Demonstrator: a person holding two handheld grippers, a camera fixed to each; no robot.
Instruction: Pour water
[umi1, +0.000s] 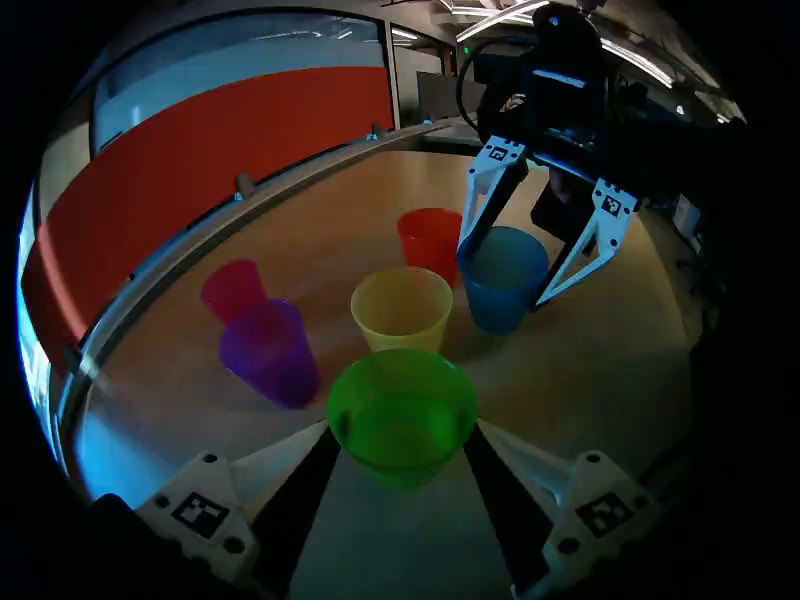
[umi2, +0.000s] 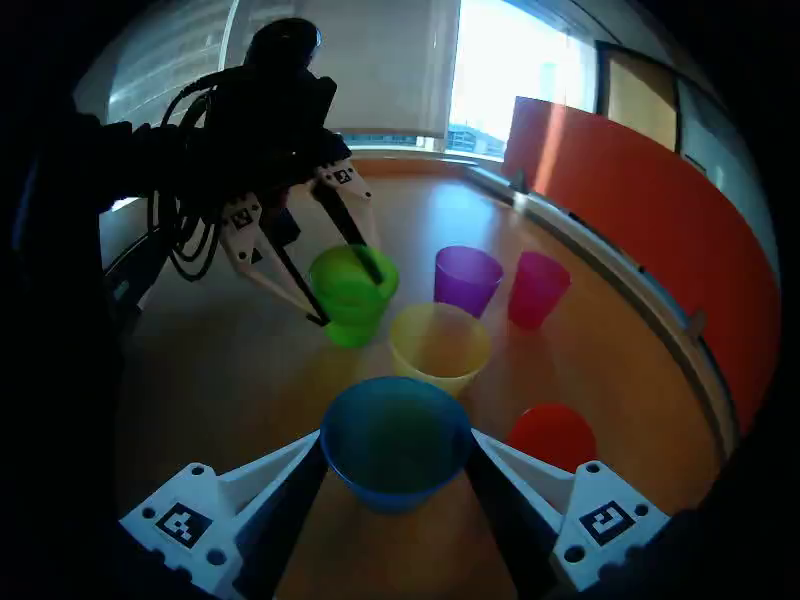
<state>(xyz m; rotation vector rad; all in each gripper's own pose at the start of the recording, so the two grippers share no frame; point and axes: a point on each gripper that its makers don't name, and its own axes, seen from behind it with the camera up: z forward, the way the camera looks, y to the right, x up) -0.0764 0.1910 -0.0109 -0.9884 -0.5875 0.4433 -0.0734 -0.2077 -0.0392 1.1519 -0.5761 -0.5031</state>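
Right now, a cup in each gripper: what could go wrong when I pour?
The yellow cup stands close between the green cup in the left gripper and the blue cup in the right gripper; tilting either could knock it. The red cup sits beside the right gripper and may get clipped.

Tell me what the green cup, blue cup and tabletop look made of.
Green cup and blue cup: probably thin plastic, translucent and glossy; light glows through their walls. Tabletop: wood or wood-look laminate, can't tell which; warm tan, smooth, soft reflections.
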